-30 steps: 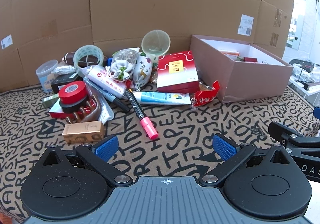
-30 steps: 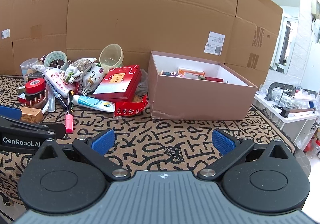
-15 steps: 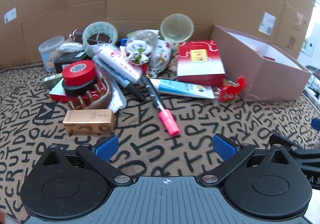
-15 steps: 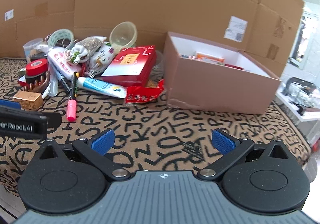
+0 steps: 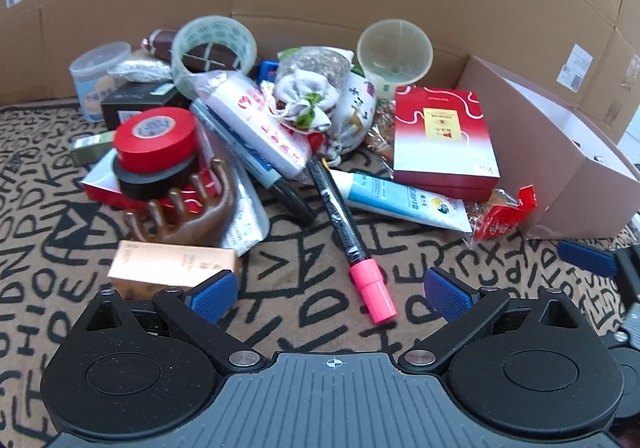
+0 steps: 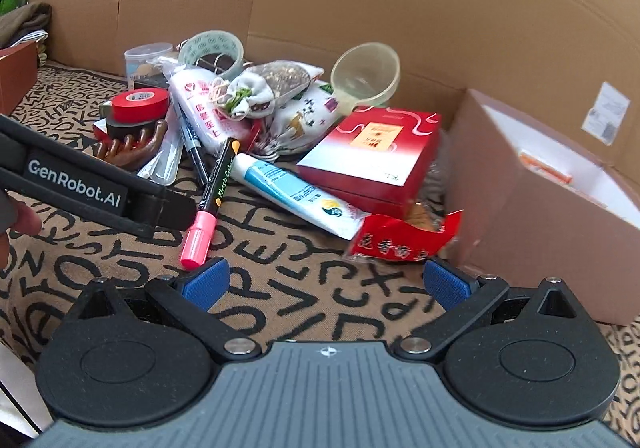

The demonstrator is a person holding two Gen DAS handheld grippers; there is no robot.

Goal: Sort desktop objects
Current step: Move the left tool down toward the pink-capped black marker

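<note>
A heap of desktop objects lies on the letter-patterned cloth (image 5: 304, 312). A black marker with a pink cap (image 5: 352, 248) points toward me; it also shows in the right wrist view (image 6: 208, 200). My left gripper (image 5: 331, 295) is open and empty, just short of the pink cap, with a gold box (image 5: 172, 262) by its left finger. My right gripper (image 6: 326, 282) is open and empty, low over the cloth before a red snack packet (image 6: 400, 242). A blue-white tube (image 6: 296, 194), a red box (image 6: 372, 156) and red tape (image 5: 156, 138) lie in the heap.
An open pink cardboard box (image 6: 532, 208) with a few items inside stands at the right. A brown hair claw (image 5: 188, 212), a clear tape roll (image 5: 214, 46), a funnel (image 5: 394, 52) and cloth pouches crowd the heap. Cardboard walls stand behind. The left gripper's arm (image 6: 80, 184) crosses the right view.
Both grippers have moved forward and lower toward the heap. The objects now look larger and nearer. Both stay open and nothing has been taken hold of.
</note>
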